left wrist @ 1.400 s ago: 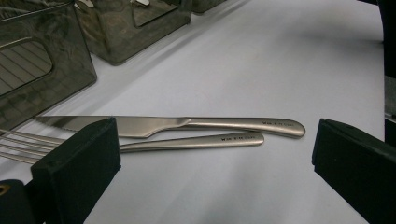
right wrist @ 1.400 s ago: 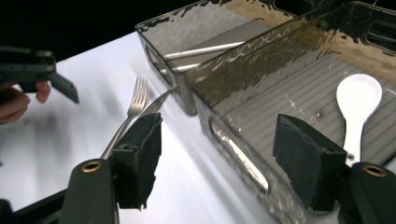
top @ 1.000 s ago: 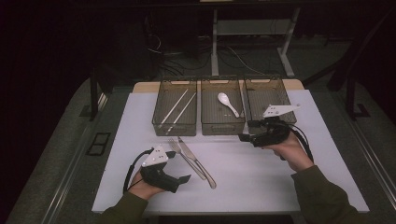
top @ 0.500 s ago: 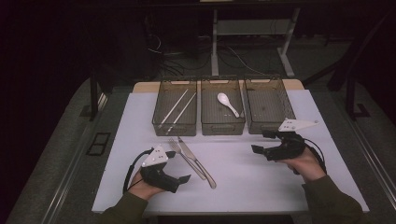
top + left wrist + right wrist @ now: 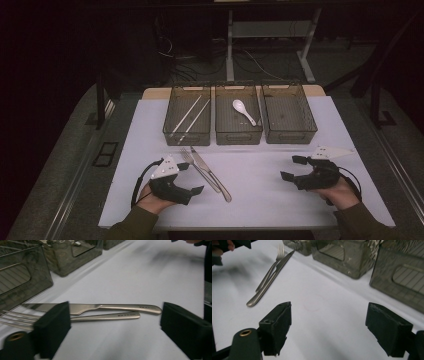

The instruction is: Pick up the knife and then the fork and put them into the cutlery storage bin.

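A white table [image 5: 150, 125] in a dark room. My left gripper [image 5: 187, 177], jaws just closing yet apart, faces the knife [image 5: 100, 308] and fork [image 5: 75, 318] lying untouched before three bins. My right gripper [image 5: 295, 167] hangs open, empty. Next, I judge: straddle one handle.

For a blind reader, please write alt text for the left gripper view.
A knife and a fork lie side by side on the white table, beyond the open left hand-held gripper. Grey mesh bins stand behind.
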`<state>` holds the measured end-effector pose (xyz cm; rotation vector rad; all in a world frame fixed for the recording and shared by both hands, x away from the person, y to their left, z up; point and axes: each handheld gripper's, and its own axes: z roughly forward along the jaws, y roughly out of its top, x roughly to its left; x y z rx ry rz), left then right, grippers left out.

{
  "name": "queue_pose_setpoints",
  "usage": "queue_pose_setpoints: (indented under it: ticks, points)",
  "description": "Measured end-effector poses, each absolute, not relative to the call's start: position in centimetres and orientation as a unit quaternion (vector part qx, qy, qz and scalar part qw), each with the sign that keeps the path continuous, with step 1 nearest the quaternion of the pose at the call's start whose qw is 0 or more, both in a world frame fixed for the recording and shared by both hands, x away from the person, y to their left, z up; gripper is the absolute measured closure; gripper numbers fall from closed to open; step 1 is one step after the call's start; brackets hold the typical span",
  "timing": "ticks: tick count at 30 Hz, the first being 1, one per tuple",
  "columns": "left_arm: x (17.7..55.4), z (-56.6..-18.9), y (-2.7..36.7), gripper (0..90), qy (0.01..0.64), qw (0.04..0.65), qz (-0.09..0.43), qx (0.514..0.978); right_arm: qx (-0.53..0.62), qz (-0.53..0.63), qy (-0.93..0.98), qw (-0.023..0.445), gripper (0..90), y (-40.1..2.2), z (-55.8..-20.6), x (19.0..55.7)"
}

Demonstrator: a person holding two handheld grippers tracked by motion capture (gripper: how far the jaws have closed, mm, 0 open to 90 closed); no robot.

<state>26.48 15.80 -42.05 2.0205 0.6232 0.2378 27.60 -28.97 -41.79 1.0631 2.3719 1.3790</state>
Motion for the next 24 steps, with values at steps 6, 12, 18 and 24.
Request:
queue_pose_setpoints:
  ticks: [6, 12, 18, 24]
  points:
    - [26.3, -41.8, 15.5, 34.5, 0.244, 0.486, 0.089, 0.834, 0.358, 0.463, 0.805, 0.097, 20.7, -29.4, -42.3, 26.5]
    - [26.3, -42.0, 14.5, 64.7, 0.229, 0.477, 0.069, 0.846, 0.358, 0.464, 0.804, 0.097, 20.7, -29.6, -42.3, 26.3]
    - [26.6, -42.5, 12.9, 88.6, 0.210, 0.462, 0.039, 0.861, 0.358, 0.464, 0.805, 0.097, 20.7, -29.5, -42.4, 26.3]
    - [26.6, -43.4, 10.9, 88.8, 0.185, 0.435, 0.019, 0.881, 0.358, 0.463, 0.805, 0.097, 20.7, -29.4, -42.4, 26.3]
